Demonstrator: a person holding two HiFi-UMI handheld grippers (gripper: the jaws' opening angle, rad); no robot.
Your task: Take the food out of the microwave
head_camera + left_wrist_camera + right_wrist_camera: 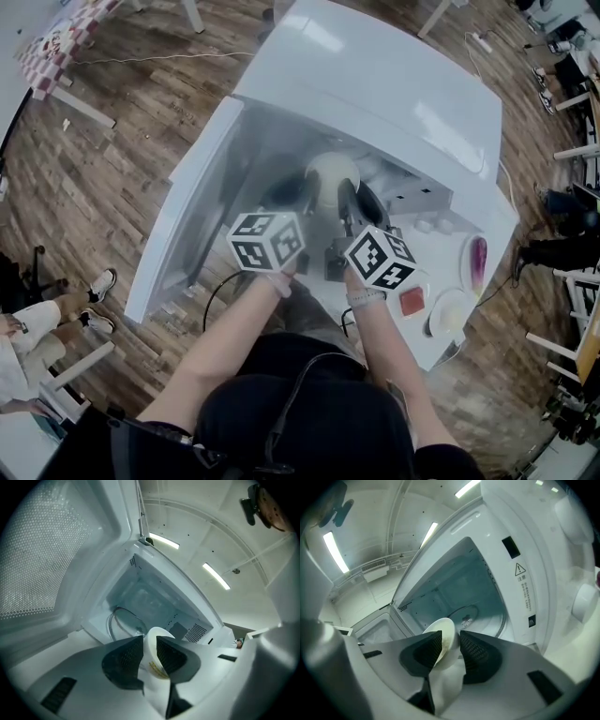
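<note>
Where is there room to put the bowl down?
The top of the microwave looks bare all over. Inside, the turntable is bare too, walled on three sides. Crowded: the opening, where the left tool and right tool grip the bowl, and the panel to its right, with a red square and round white bits.

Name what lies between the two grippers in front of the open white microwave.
A round white bowl, seen in the head view; the left gripper and the right gripper each pinch its rim, as both gripper views show.
</note>
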